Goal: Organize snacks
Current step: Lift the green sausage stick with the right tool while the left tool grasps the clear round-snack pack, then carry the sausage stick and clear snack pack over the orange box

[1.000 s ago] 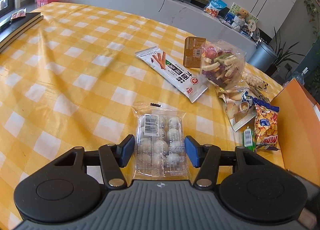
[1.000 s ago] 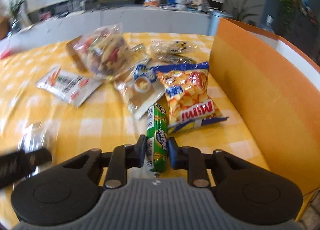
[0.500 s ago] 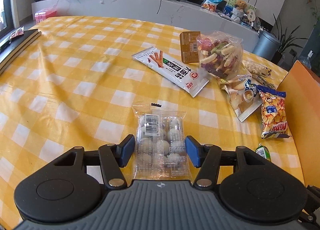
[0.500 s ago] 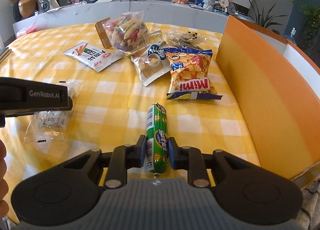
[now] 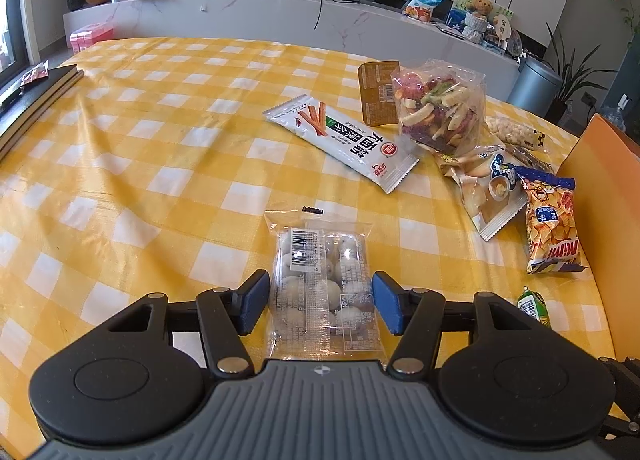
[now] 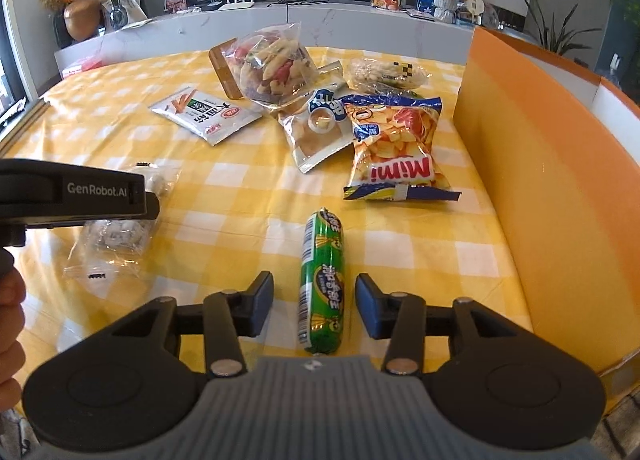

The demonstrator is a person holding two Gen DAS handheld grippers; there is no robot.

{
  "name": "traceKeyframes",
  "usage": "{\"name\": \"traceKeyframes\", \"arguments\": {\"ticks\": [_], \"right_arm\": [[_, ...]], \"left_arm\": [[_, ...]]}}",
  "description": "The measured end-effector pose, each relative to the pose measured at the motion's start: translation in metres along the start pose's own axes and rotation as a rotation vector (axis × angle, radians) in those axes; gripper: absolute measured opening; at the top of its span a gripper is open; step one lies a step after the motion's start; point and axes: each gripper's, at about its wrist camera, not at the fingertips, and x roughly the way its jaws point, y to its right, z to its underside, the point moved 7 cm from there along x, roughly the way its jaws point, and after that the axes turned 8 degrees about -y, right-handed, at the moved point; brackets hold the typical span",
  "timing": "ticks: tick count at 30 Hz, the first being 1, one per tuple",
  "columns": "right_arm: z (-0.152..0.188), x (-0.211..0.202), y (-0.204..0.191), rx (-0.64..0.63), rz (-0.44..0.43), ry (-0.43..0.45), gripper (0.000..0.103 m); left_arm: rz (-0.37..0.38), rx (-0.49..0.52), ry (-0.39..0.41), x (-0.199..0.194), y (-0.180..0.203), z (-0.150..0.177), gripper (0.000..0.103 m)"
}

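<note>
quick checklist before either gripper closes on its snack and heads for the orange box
1. Right gripper open around the green sausage stick: ok.
2. Sausage centred between the fingers: ok.
3. Left gripper open around the clear packet of white round snacks: ok.
4. Packet fits the gap: ok, though snug.
5. Orange box beside the right gripper, inside free: cannot tell.
6. Both snacks flat on the yellow checked tablecloth: ok.
</note>
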Motion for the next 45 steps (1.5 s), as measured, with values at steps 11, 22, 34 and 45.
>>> {"name": "traceKeyframes", "arguments": {"ticks": [11,22,34,45], "right_arm": [[-0.006,0.003,-0.003,-0.011,0.082,0.033,0.021],[-0.015,-0.023,0.005,0.015,-0.001,0.153,0.021],[-0.053,-0.126,0.058,0.119,-0.119,0.444,0.021],[-0.033,-0.166,0.22,0.408,0.112,0.528,0.021]], "left_arm": [[-0.062,0.077,0.022,0.002,0.01,0.001,0.064],[-0.061,0.124,0.109,-0.019,0.017,0.001,0.062],[0.066,0.165,0.232,-0.089,0.052,-0.004,0.062],[0.177,0.21,0.309,-0.118,0.107,-0.022,0.062]]}}
